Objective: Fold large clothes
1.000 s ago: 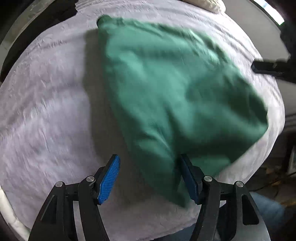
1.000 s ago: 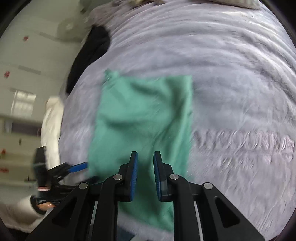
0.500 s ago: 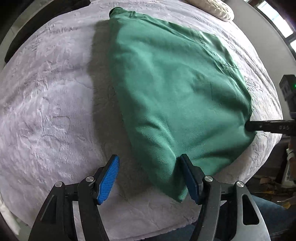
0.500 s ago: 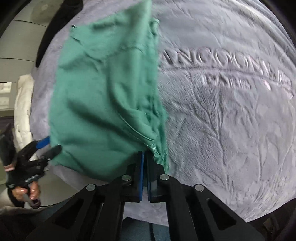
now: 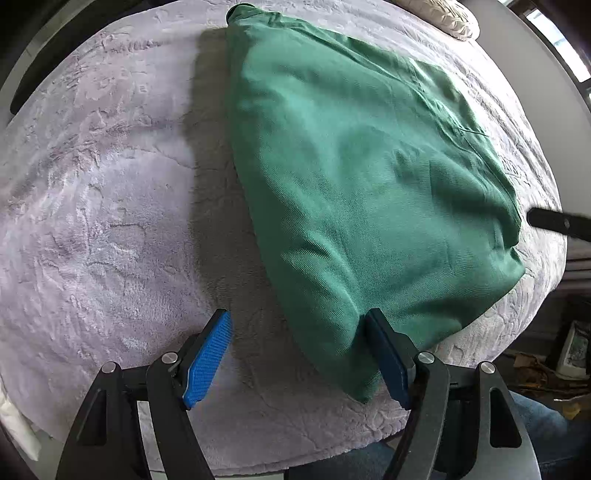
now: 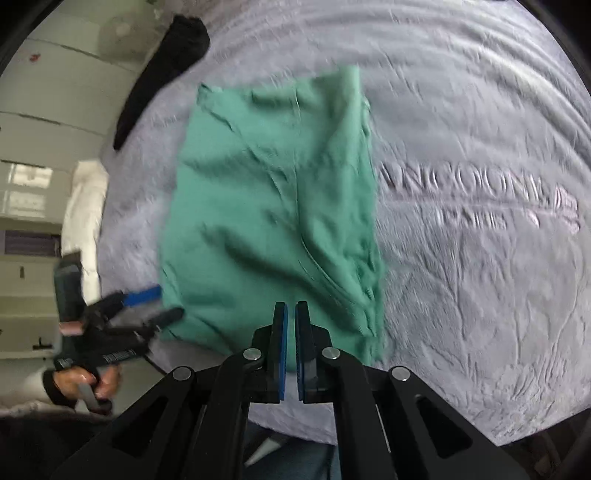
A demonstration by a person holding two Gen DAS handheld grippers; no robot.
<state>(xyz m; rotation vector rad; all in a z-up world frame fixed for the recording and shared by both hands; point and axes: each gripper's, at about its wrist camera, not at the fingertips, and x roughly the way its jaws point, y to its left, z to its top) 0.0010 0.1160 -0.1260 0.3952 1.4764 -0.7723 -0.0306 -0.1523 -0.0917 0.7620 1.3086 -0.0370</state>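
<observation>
A green garment (image 5: 369,184) lies folded into a rough rectangle on the lilac plush bed cover (image 5: 110,221). My left gripper (image 5: 295,317) hovers over its near left corner; its jaws are opening wide, and the corner lies between them beside the right pad without being pressed. In the right wrist view the garment (image 6: 273,206) lies flat, and my right gripper (image 6: 291,304) sits over its near edge. That gripper is shut to a thin slit with nothing pinched. The left gripper (image 6: 166,302) shows at the garment's left corner. The right gripper's finger (image 5: 554,221) ends just off the garment's right edge.
The bed cover (image 6: 480,295) bears embossed lettering to the right of the garment. A black item (image 6: 166,74) lies at the far left edge, a white bundle (image 6: 83,221) beside it. A knitted cream pillow (image 5: 447,18) sits at the far end. A hand (image 6: 85,380) holds the left gripper.
Half a second ago my right gripper pinched the garment's edge and held it up; now the cloth lies flat and the gripper has drawn back. The left jaws have widened a little.
</observation>
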